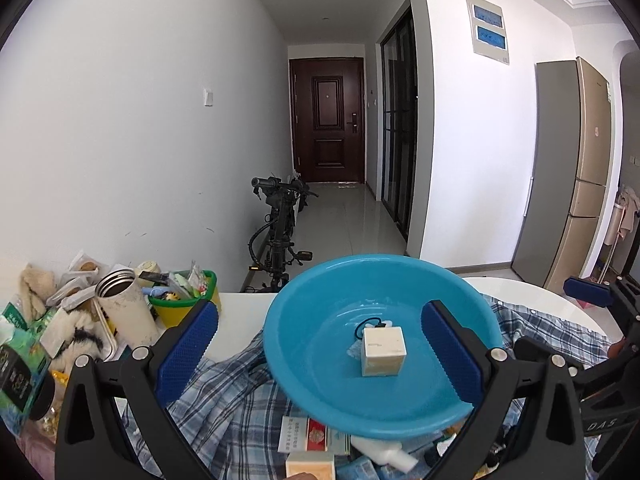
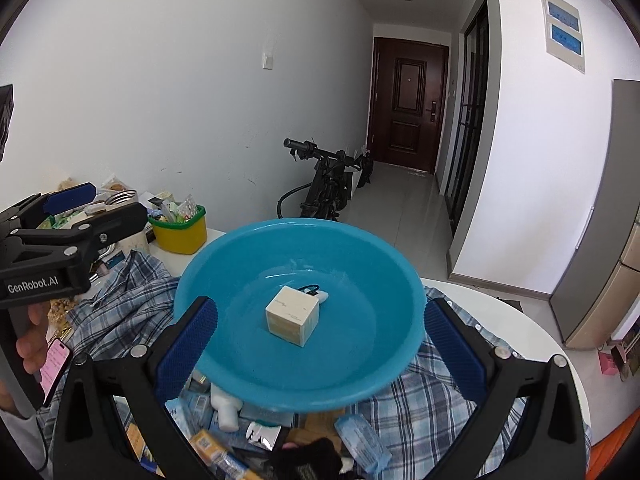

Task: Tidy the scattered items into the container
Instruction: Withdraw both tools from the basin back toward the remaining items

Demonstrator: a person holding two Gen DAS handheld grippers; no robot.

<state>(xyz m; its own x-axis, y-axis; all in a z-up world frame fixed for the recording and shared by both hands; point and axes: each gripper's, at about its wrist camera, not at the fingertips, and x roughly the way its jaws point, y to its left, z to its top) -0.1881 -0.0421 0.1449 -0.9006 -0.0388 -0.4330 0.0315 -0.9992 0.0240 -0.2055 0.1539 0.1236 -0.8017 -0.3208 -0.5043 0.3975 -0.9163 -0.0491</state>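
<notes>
Left tool point(image 1: 320, 350): blue-padded fingers point(image 1: 186, 354) spread wide apart, holding nothing; its right finger overlaps the near right rim of the basin.
Right tool point(image 2: 320, 346): fingers point(image 2: 188, 344) likewise spread wide, empty, one at each side of the basin's near rim.
Blue basin point(image 2: 360, 360): straight ahead of both tools, sitting on the plaid cloth and tipped slightly toward the cameras.
Cream box point(image 2: 293, 315): inside the basin near its middle, between the fingers of each tool as seen from either wrist.
Black cord point(image 1: 366, 323): in the basin just behind the box, with a small white piece beside it.
Scattered items point(image 2: 224, 436): packets, small boxes and a white bottle point(image 1: 384, 454) lie below the tools, under the basin's near edge, on the cloth.
Plaid cloth point(image 2: 120, 304): spread under the basin over the white surface point(image 2: 520, 320).
Yellow tub point(image 2: 180, 236): ahead and left of the right tool, green-rimmed, full of small packets.
Steel flask point(image 1: 126, 308): ahead and left of the left tool, open-topped, among clutter.
Bicycle point(image 1: 280, 228): beyond the surface, on the floor by the wall.
</notes>
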